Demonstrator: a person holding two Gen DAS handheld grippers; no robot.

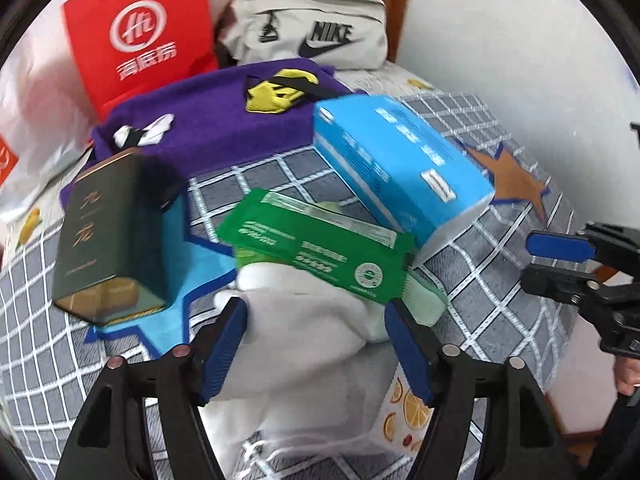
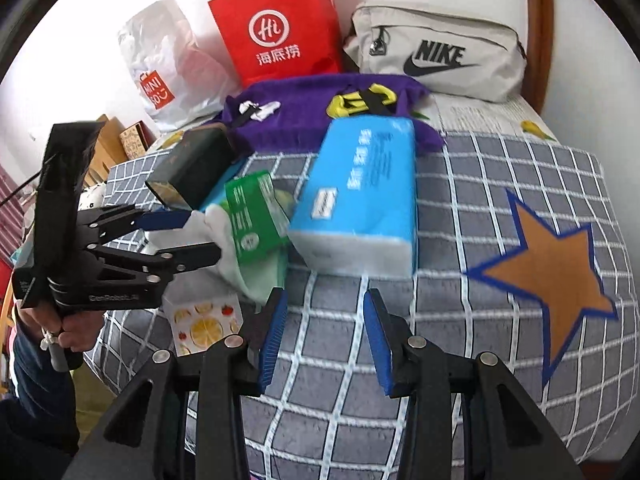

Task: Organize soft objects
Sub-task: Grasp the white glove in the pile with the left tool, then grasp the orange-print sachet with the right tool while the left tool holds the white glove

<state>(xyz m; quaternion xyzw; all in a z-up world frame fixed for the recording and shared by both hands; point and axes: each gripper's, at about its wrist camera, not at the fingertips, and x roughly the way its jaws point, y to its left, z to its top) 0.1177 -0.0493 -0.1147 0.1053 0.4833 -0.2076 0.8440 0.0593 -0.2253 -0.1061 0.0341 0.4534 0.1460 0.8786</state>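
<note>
Left gripper straddles white socks under green pack.

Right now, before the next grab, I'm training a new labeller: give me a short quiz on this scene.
1. True or false: the right gripper holds the blue tissue pack.
2. Which thing lies between the fingers of the left gripper? A, the dark green box; B, the white socks with a green label; C, the purple cloth.
3. Fill in: the grey bag at the back bears the word ____.

Key: 1 false, its jaws stand apart over bare blanket; 2 B; 3 NIKE.
</note>
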